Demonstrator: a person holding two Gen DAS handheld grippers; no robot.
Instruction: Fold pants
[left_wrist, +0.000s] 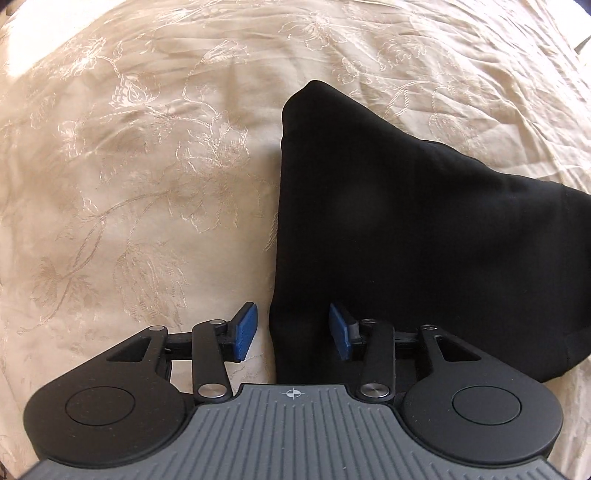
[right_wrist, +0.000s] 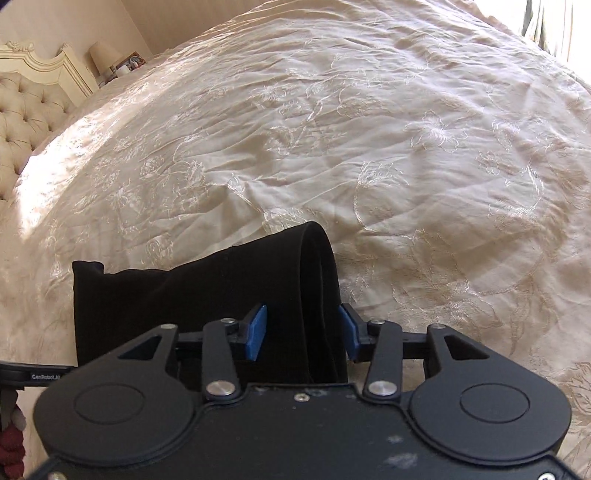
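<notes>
Pants: folded black fabric pants (left_wrist: 399, 236) lie on the cream bedspread with pale floral embroidery (left_wrist: 140, 177), spread flat ahead of both claws.
Left claw: the left claw (left_wrist: 293, 332) stands open, blue pads apart; its left pad is over bare bedspread, its right pad over black cloth, so the left edge of the pants runs up between them. Whether the pads touch the cloth cannot be told.
Right claw: the right claw (right_wrist: 303, 332) is also open, straddling the right side of the pants (right_wrist: 207, 302), where a rolled, layered fold rises between the pads; the right pad sits just beside the outer edge of that fold.
Hidden: the near end of the pants passes under each claw's body in both views; the dark cloth shows hardly any seams or detail.
Surroundings: a tufted cream headboard (right_wrist: 26, 110) and a small lamp with a pale shade (right_wrist: 105, 55) stand far left in the right wrist view.
Containers: not discernible here.
</notes>
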